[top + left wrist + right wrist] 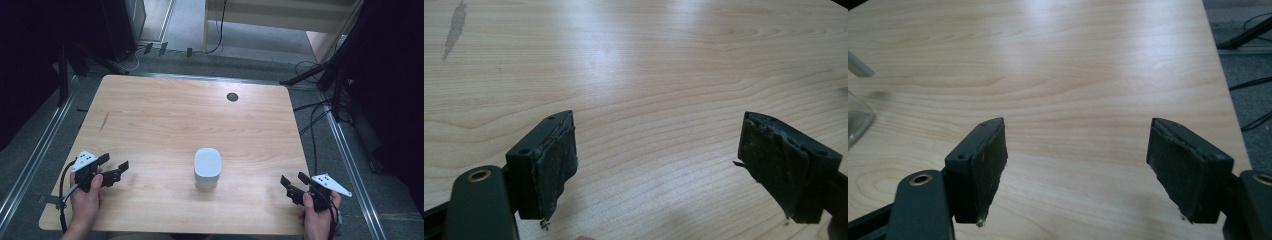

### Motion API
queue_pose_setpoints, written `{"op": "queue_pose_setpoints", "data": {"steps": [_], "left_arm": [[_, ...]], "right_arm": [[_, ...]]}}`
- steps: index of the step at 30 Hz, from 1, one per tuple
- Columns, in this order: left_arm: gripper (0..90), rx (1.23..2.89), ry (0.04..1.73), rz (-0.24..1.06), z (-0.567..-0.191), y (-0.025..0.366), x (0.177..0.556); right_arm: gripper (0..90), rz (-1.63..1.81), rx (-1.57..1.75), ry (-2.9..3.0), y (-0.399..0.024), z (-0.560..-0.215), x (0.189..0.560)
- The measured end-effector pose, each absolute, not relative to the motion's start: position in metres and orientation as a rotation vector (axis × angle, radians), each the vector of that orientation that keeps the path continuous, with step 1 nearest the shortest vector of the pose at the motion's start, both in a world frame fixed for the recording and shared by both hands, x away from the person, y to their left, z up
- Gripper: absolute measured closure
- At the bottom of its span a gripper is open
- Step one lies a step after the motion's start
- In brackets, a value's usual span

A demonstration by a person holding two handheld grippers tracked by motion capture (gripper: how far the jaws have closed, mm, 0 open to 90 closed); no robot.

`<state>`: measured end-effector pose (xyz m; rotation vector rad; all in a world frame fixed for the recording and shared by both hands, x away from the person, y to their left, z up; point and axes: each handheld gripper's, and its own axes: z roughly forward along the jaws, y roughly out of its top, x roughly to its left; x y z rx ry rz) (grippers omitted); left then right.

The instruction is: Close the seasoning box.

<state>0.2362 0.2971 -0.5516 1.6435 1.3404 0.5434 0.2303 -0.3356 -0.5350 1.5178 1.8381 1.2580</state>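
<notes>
A white lidded container [207, 168] with clear lower walls stands upright on the wooden table [165, 115], near the front middle. My left gripper [113, 168] is at the front left, held in a hand, open, with nothing between its jaws. My right gripper [292, 182] sits at the front right, also open and empty. In the left gripper view the worn pads [555, 165] stand wide apart over bare wood. In the right gripper view the pads [990, 160] are likewise spread, and a glassy edge of the container [857, 120] shows at far left.
A small dark round hole [232, 97] sits in the table near its far edge. A grey streak [104, 121] marks the left side of the table. Cables [315, 120] and dark stands lie on the floor to the right.
</notes>
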Motion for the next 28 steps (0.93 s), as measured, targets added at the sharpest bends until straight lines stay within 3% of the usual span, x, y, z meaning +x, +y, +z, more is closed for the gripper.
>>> {"op": "queue_pose_setpoints", "data": {"steps": [11, 28], "left_arm": [[15.7, 1.643, 1.338, 0.54, -0.552, 0.298, 0.236], [15.7, 1.638, 1.323, 0.531, -0.552, 0.298, 0.237]], "right_arm": [[25.5, 1.262, 1.554, 1.78, -0.36, -0.547, 0.217], [25.4, 1.21, 1.523, 1.77, -0.355, -0.547, 0.212]]}}
